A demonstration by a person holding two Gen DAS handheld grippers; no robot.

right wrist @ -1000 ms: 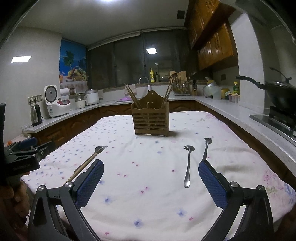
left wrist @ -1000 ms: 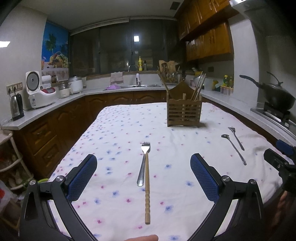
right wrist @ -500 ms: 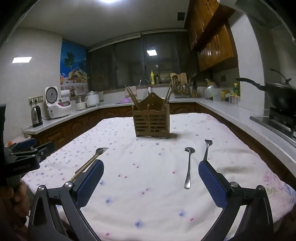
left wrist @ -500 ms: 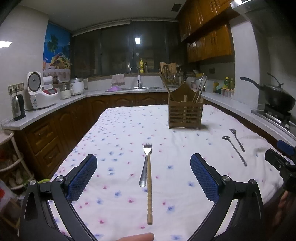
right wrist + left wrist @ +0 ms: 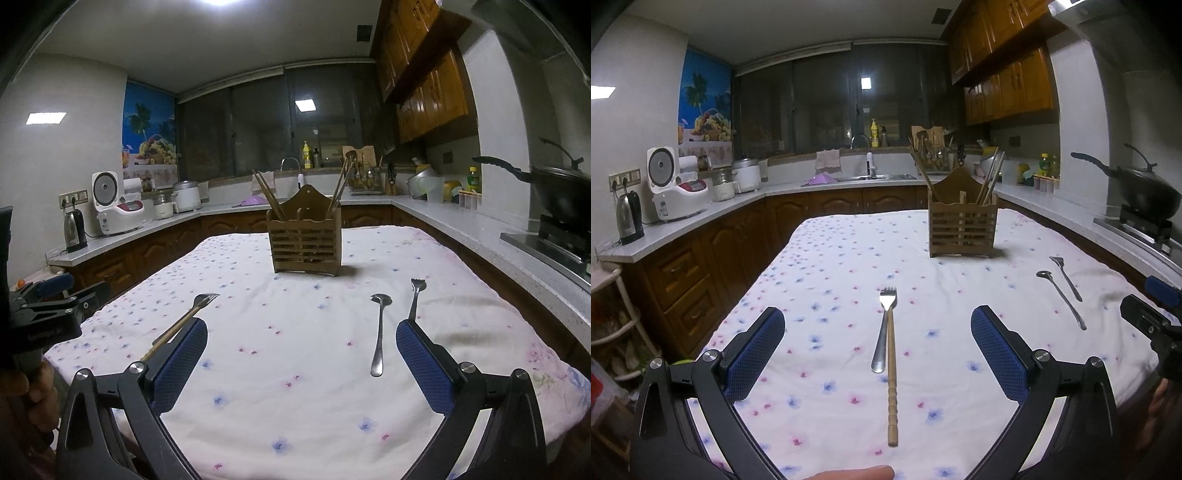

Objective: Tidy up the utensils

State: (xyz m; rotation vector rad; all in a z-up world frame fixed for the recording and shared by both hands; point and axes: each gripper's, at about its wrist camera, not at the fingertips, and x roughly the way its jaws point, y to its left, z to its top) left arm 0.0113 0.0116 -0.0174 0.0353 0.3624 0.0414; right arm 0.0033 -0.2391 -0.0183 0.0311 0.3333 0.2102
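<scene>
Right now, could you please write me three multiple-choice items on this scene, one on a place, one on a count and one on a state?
1. Where does the wooden chopstick lie?
A. Right beside the fork on the tablecloth
B. On the stove
C. In the sink

2. How many metal utensils lie loose on the cloth?
A. One
B. Three
C. Six

3. How do the left gripper and right gripper stand?
A. Both shut on utensils
B. Only the left is shut
C. Both open and empty

Answers: 1 A, it lies along the fork's handle. 2 B, that fork plus a spoon and a second fork. 3 C, bare cloth shows between each pair of blue pads.
</scene>
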